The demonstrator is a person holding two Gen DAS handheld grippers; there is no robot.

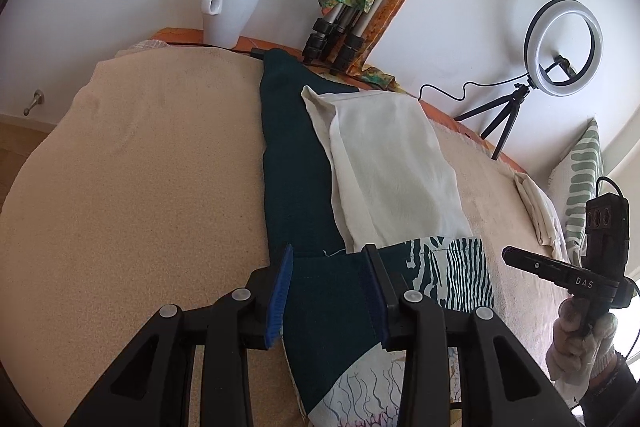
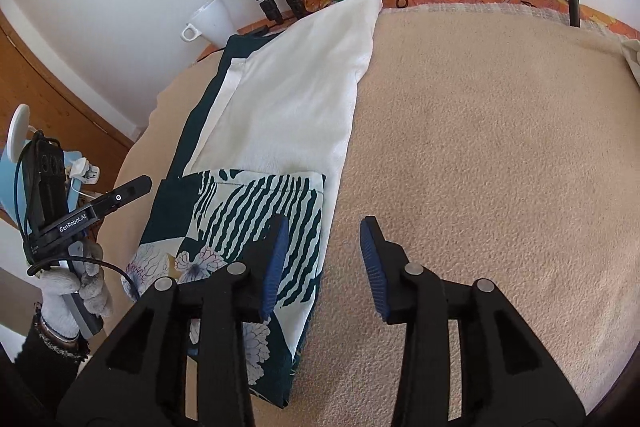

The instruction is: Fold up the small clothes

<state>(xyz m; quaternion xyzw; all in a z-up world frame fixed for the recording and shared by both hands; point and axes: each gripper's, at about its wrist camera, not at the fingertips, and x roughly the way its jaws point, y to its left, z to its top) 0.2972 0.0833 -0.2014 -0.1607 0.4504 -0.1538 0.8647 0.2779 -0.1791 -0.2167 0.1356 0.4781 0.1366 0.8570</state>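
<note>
Your left gripper (image 1: 328, 293) hides the folded garment's (image 1: 320, 163) near end, jaws apart, pinching nothing. Your right gripper (image 2: 324, 261) gapes over the beige blanket (image 2: 480, 147); a mug (image 1: 228, 13) stands upper left.

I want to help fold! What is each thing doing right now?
Garment: lying flat on the blanket, patterned end folded over the white part.
Left gripper: jaws open, over the dark cloth.
Right gripper: jaws open, holding nothing.
Mug: upright by the wall.
Ring light: standing on its tripod.
Blanket: spread flat.
</note>
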